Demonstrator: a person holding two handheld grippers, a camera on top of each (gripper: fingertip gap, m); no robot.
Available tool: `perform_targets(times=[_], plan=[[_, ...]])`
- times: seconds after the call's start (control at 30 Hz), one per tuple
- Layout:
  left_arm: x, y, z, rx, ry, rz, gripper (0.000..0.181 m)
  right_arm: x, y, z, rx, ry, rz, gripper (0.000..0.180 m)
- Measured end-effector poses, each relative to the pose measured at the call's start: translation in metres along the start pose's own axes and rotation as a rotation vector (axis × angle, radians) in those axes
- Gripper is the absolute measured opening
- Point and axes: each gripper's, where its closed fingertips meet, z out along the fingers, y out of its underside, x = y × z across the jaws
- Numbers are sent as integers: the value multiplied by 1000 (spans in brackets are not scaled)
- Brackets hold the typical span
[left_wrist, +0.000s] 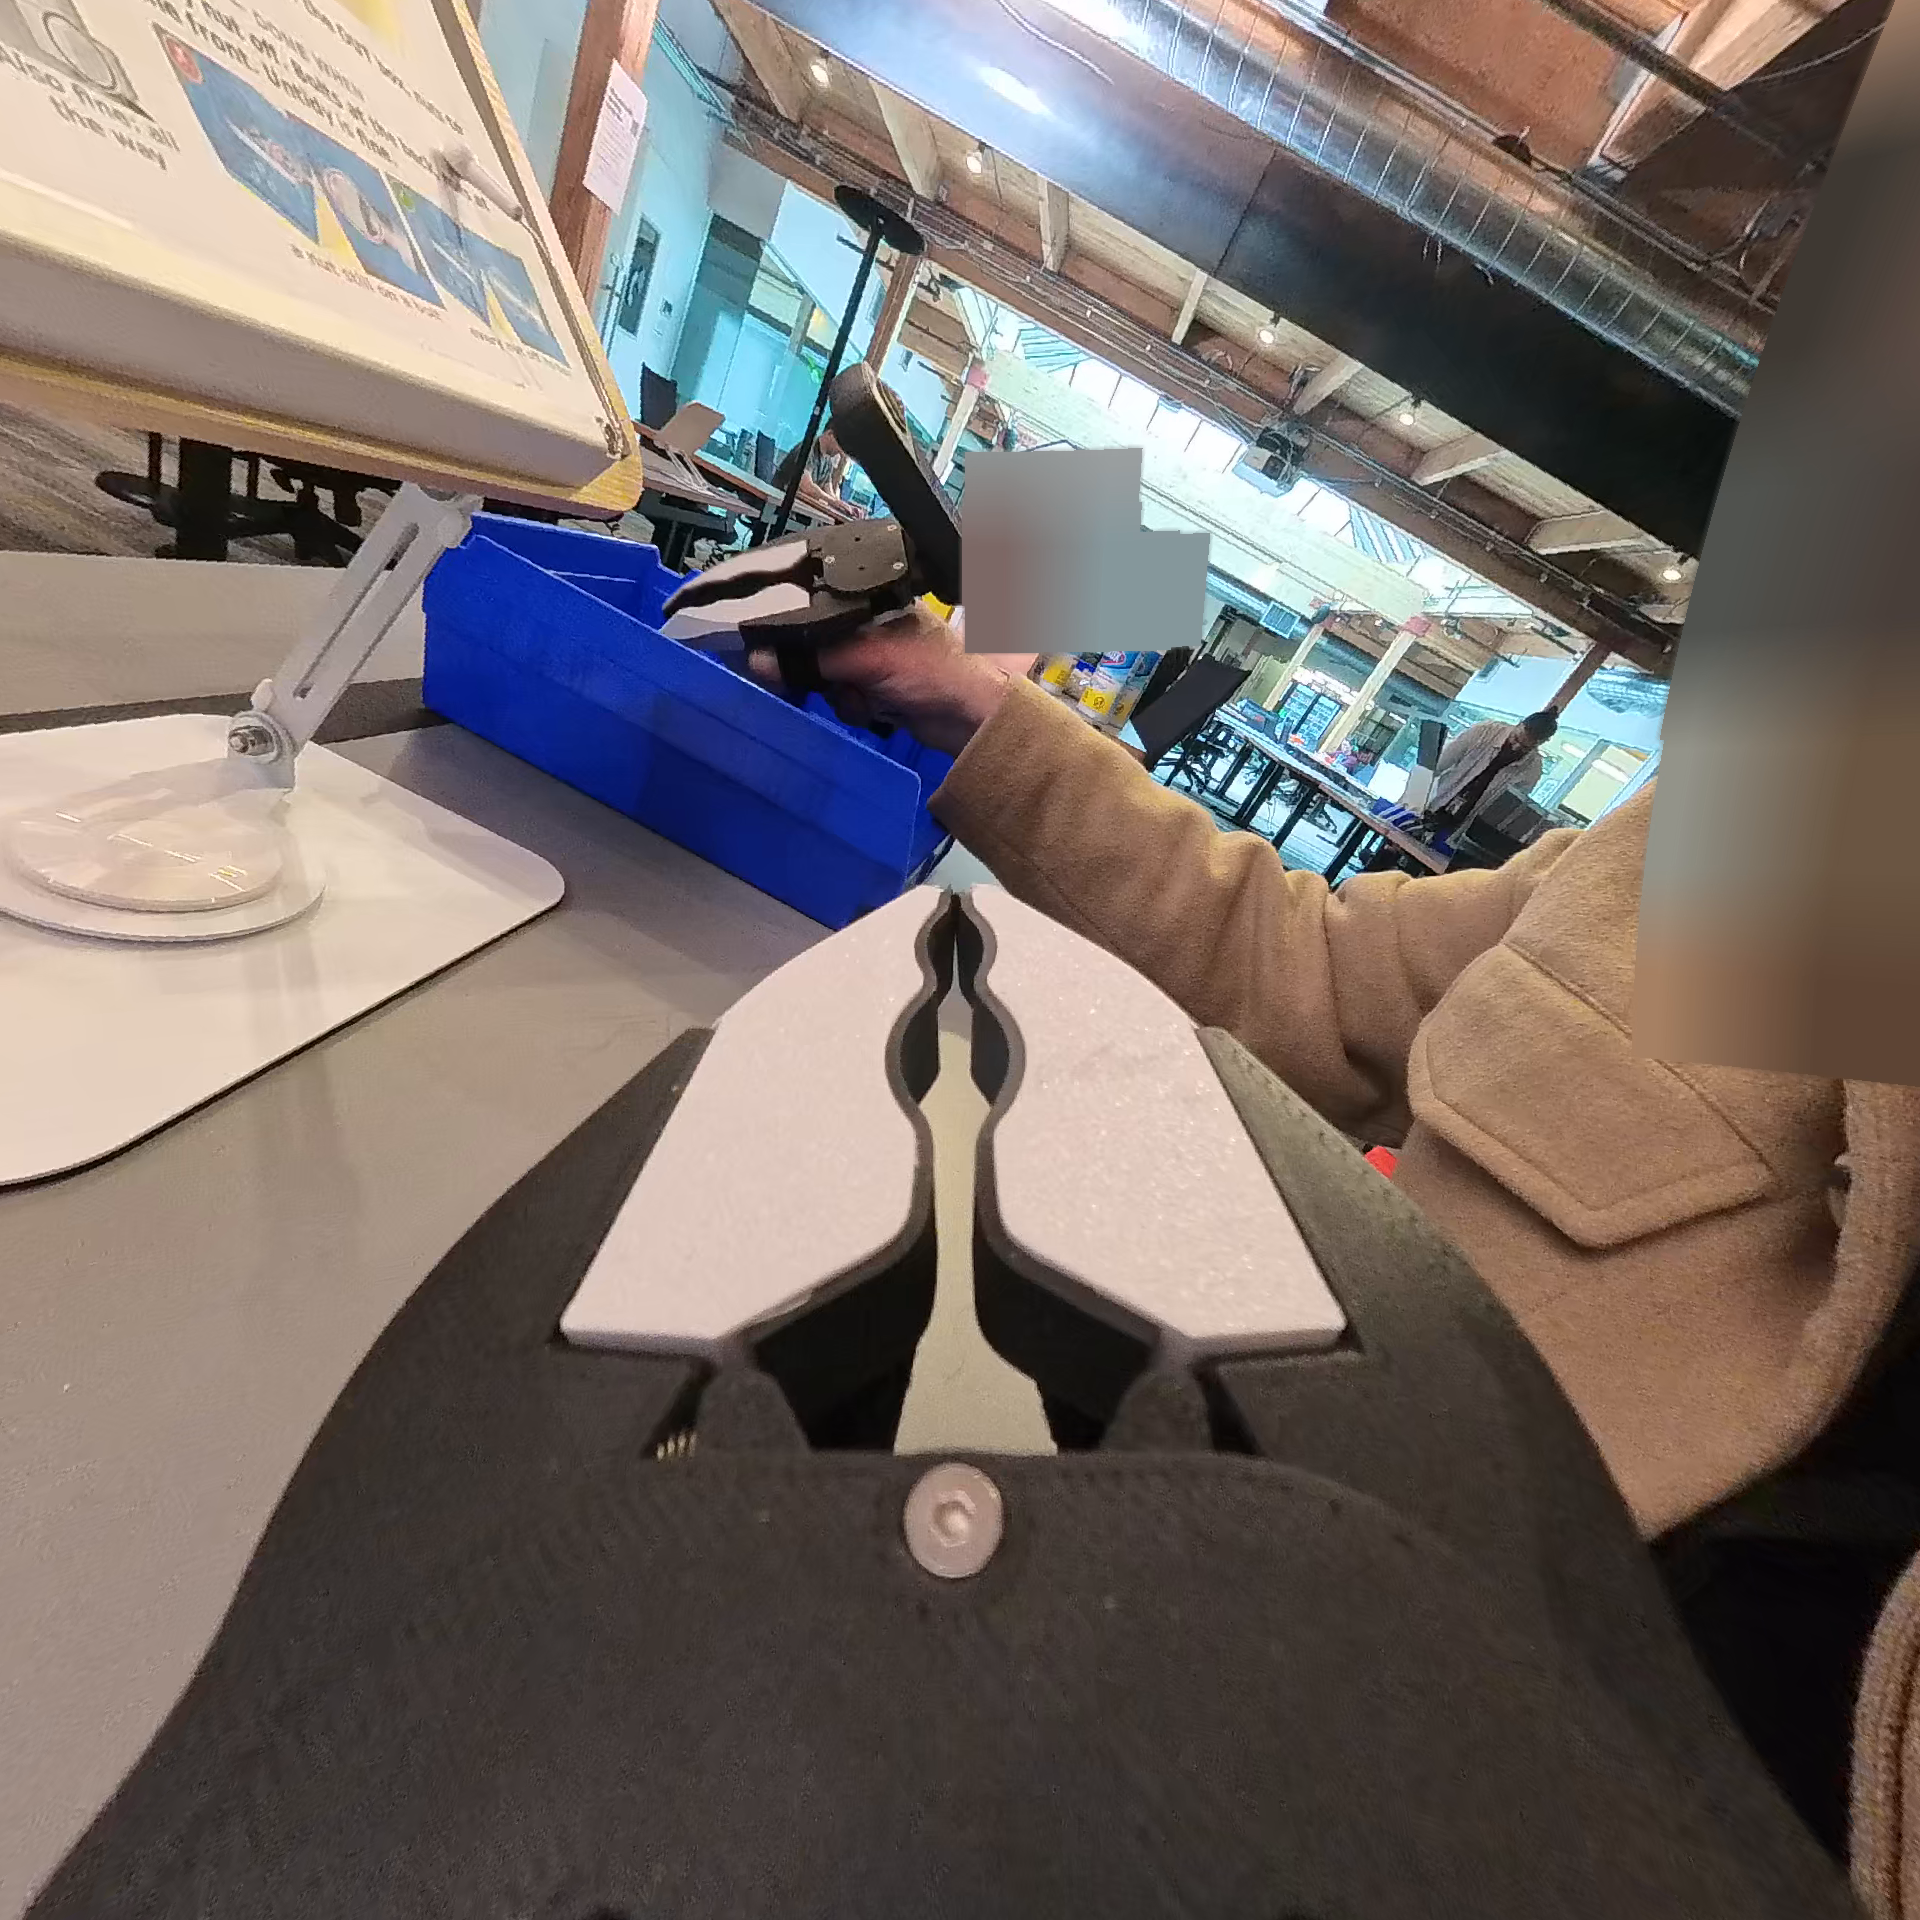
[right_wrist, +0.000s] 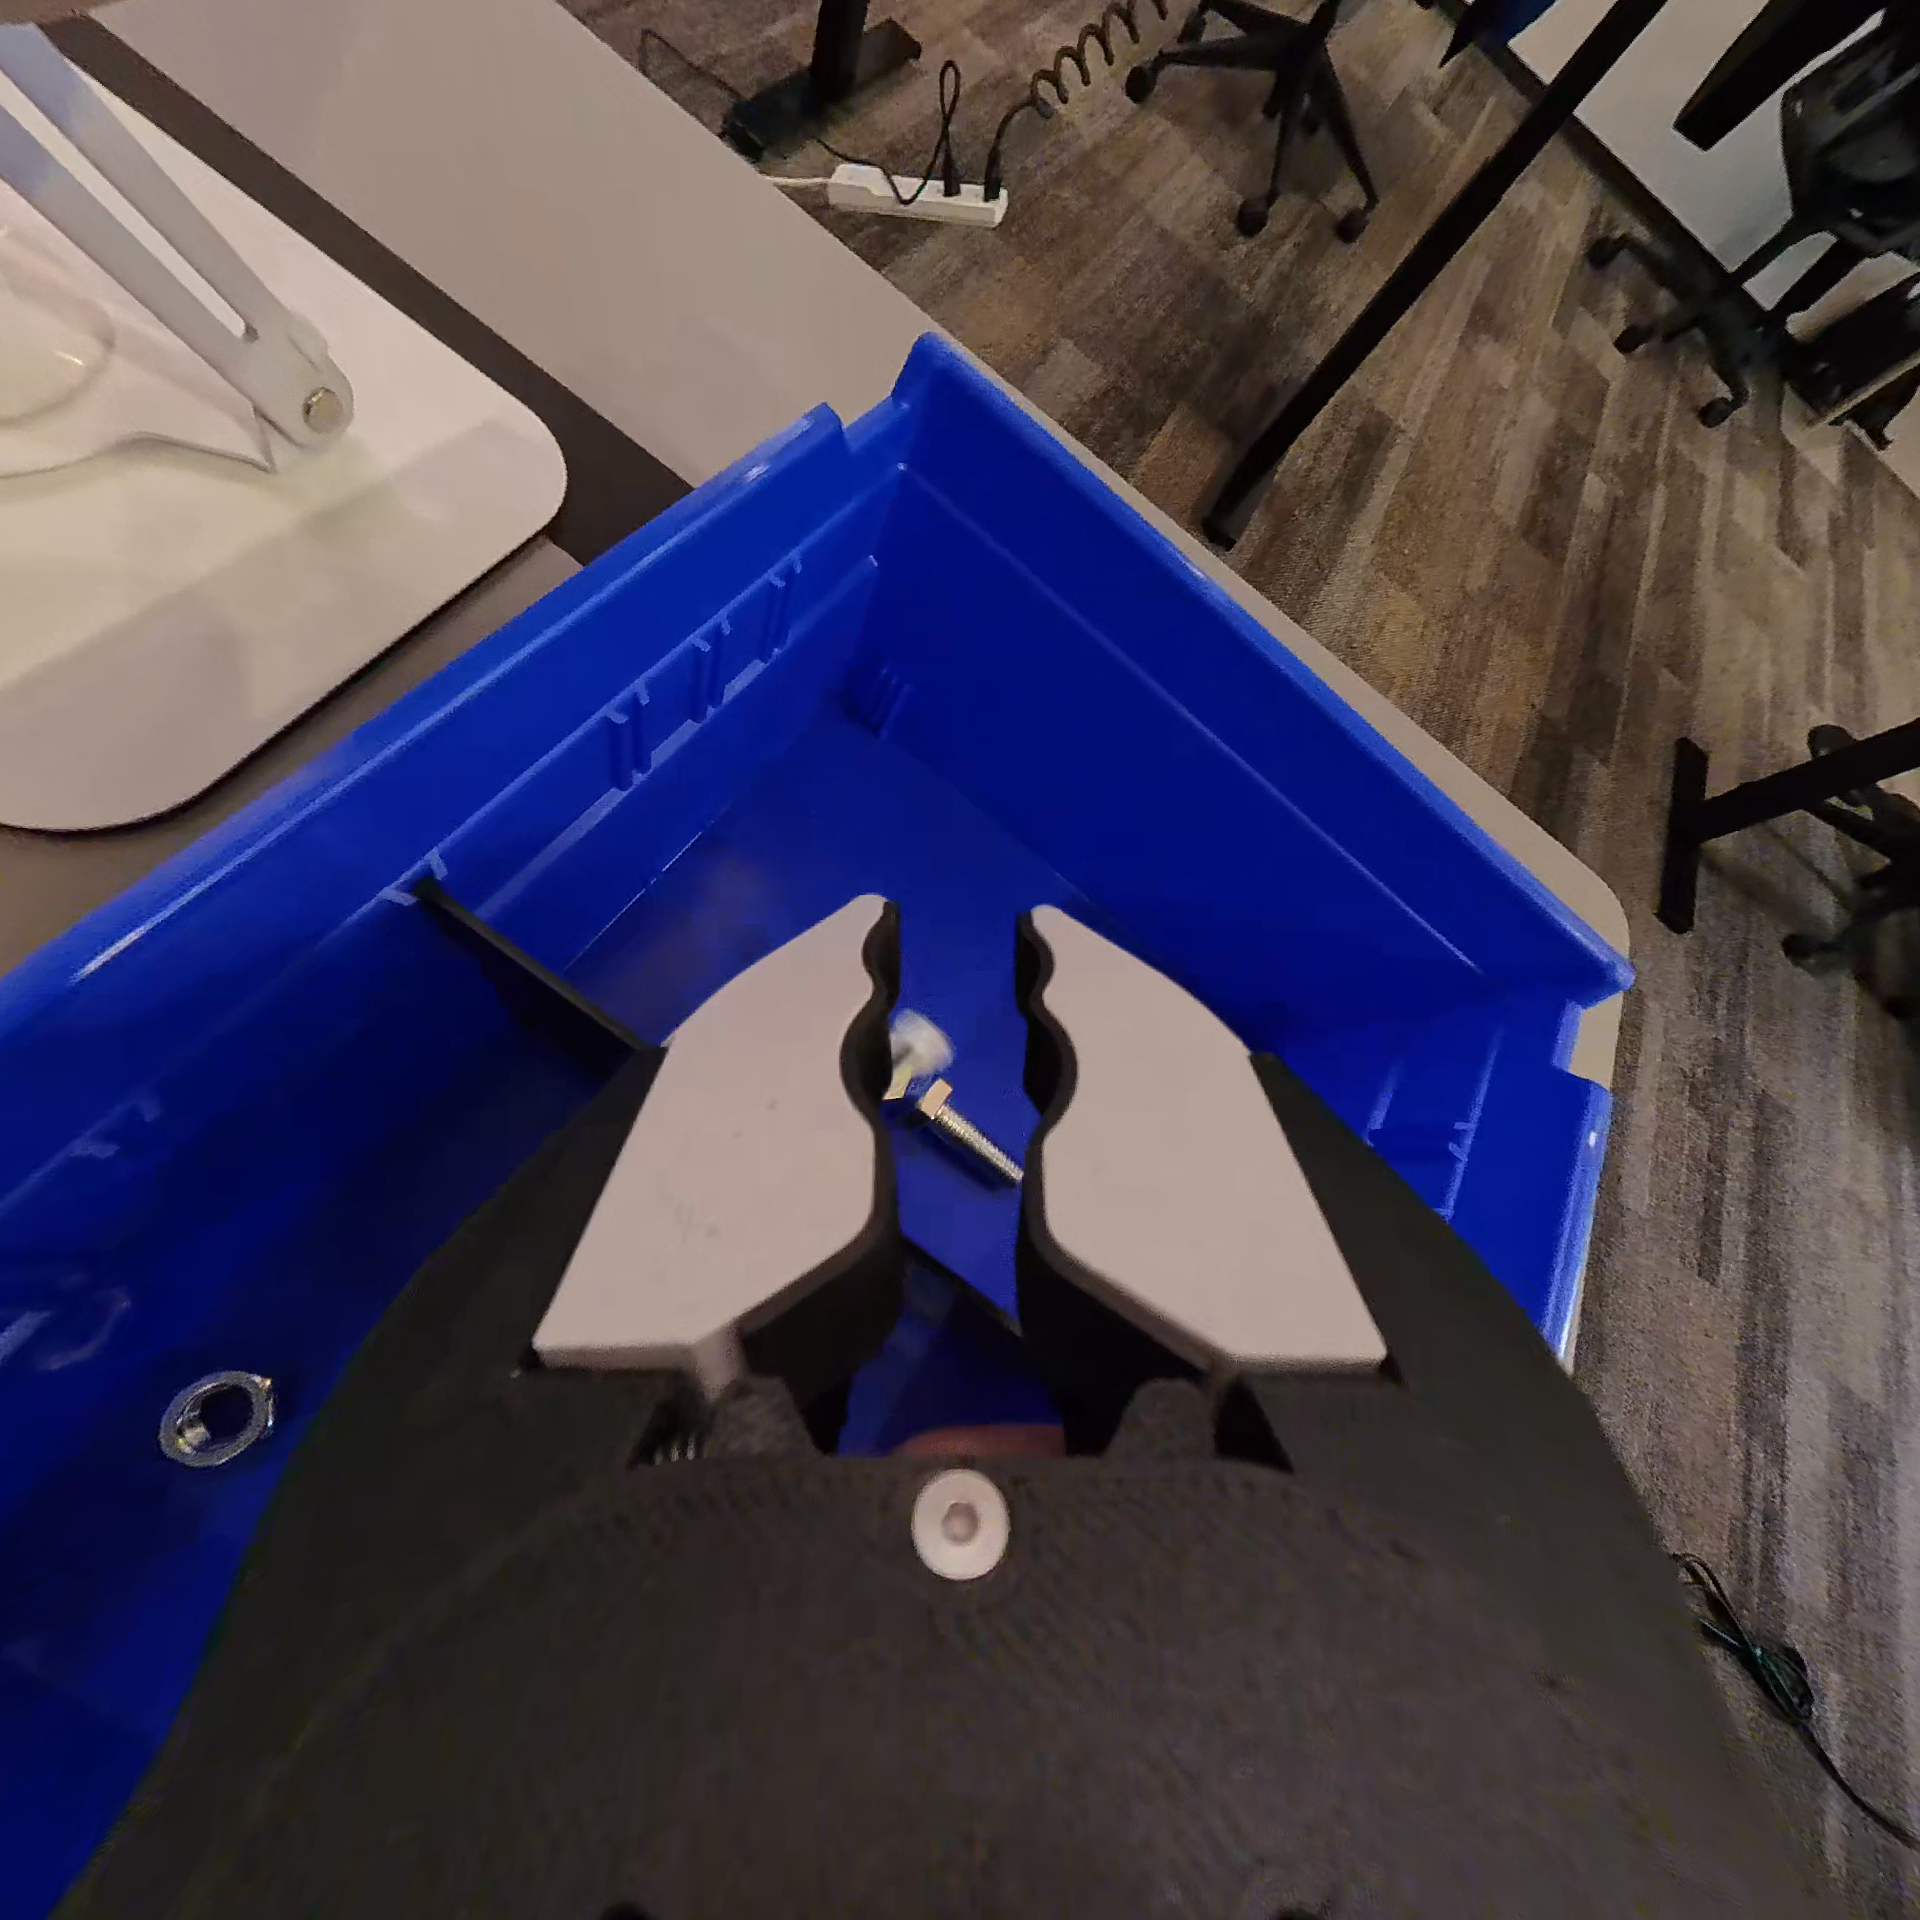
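Black textured tool bodies, pale grey finger plates, silver screw, tan coat sleeve.

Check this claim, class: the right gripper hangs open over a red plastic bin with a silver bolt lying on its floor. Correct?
Not quite. The right wrist view shows the plastic bin is blue, not red. The right gripper does hang open over it, a silver bolt on its floor.

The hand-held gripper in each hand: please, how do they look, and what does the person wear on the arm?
Each hand-held gripper, left and right, has a rough black body, two pale grey fingers with wavy black inner edges, and a round silver screw head below them. No cable shows. The person's arm is covered by a tan coat sleeve.
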Motion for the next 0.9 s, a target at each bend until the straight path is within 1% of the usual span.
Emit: perform_targets(times=[0.3, 0.4, 0.47, 0.53, 0.6, 0.7, 0.83, 0.9], plan=[[-3, -3, 1, 3, -6, 14, 0, 0, -10, -9, 29, 2, -8, 18], [-2, -12, -4, 20, -15, 39, 0, 2, -17, -16, 54, 12, -12, 16], [-4, -19, -11, -4, -47, 101, 0, 1, -21, -20, 66, 10, -15, 16], [-15, -35, -31, -15, -159, 200, 0, 0, -25, -24, 78, 9, -21, 15], [-26, -53, -57, -7, -268, 245, 0, -1, -29, -28, 89, 7, -28, 15], [-50, -71, -101, -41, -480, 307, 0, -2, -33, -31, 102, 7, -35, 14], [-101, -73, -162, -219, -799, 317, 0, -4, -36, -34, 114, 1, -39, 13], [-123, -66, -185, -299, -868, 236, 2, -5, -37, -34, 115, -2, -43, 13]])
